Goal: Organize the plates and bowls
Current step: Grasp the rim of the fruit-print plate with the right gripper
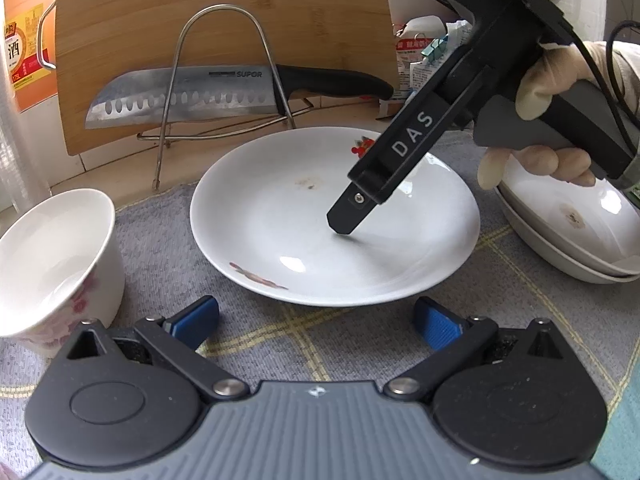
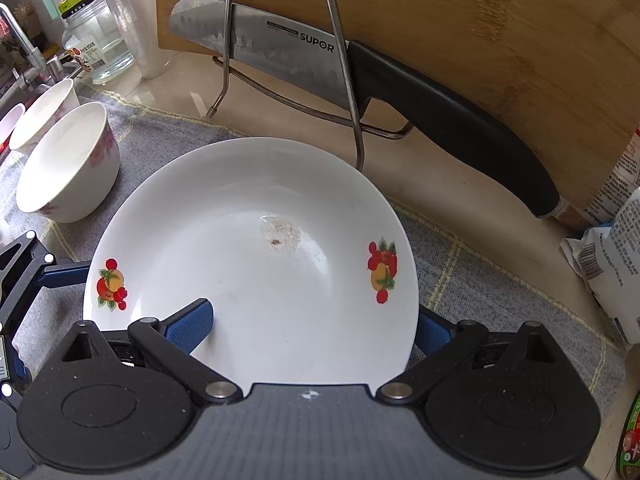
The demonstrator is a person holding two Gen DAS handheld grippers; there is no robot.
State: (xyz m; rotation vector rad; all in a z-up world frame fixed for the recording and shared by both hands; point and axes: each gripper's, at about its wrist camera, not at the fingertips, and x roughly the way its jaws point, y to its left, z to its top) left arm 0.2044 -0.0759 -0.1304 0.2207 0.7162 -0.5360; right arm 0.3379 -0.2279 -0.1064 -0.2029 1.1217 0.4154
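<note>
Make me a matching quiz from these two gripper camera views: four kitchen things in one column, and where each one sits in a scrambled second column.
Things:
1. fruit-print plate
2. knife
3. bamboo cutting board
4. floral bowl

Places:
A. upright, behind the wire rack
B. on the grey cloth, left of the plate
C. between the open fingers of the right gripper
D. resting across the wire rack

Pairs: 1-C, 2-D, 3-A, 4-B

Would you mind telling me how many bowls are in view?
2: one bowl sits on the grey mat left of the plate; a second bowl stands just behind it. Others may be hidden.
</note>
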